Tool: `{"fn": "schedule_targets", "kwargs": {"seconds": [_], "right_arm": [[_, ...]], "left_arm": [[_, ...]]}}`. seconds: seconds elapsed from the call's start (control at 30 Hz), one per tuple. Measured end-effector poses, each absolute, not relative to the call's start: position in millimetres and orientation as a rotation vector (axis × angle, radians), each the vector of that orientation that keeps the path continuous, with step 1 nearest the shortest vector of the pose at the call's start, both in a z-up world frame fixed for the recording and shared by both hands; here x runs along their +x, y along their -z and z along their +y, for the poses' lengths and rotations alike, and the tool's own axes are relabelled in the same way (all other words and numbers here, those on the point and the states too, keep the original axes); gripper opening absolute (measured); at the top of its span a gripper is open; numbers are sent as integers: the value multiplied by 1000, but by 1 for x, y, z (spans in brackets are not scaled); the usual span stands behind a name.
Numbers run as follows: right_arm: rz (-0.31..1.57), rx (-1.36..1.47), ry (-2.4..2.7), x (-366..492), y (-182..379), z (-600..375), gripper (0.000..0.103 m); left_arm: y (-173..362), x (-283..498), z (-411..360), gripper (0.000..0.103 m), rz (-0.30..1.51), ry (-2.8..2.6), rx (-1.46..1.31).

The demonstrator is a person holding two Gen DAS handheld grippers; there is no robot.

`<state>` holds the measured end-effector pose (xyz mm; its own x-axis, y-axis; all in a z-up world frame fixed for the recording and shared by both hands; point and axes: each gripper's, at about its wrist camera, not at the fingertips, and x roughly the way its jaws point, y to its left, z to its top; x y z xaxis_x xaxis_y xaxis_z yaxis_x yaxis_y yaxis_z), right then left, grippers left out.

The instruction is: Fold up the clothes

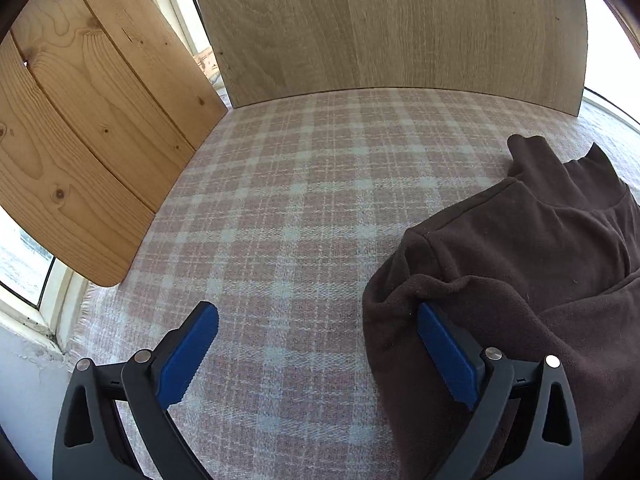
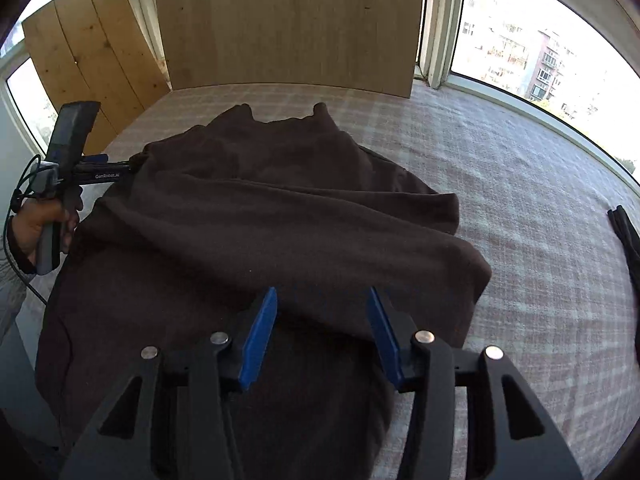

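Note:
A dark brown fleece garment (image 2: 280,208) lies on a pink and white plaid blanket (image 2: 500,200), with a fold laid across its middle. My right gripper (image 2: 322,292) hovers over the garment's near part. Its blue pads (image 2: 260,332) stand apart and press on nothing. In the left wrist view my left gripper (image 1: 316,308) is open wide at the garment's (image 1: 520,260) left edge. Brown fabric drapes over the tip of its right finger (image 1: 444,352); the other finger is over bare blanket (image 1: 280,200). A person's hand (image 2: 36,224) grips the left gripper's handle.
A pale wooden board (image 2: 288,20) stands upright behind the blanket, with a pine plank panel (image 2: 88,52) leaning at its left. Windows (image 2: 520,40) surround the surface. A dark thin object (image 2: 628,240) lies at the far right edge.

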<state>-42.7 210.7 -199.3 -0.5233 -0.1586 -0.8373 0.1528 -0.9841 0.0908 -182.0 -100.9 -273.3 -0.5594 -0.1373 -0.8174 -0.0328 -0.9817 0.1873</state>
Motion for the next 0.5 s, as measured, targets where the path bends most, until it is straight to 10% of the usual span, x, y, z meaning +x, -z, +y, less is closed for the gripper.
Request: {"fn": "schedule_targets", "kwargs": {"seconds": [0.5], "right_arm": [[52,1302,2275,-76,225,37,47]], "left_arm": [[275,-217,-108,103,-265,2702,1443]]}}
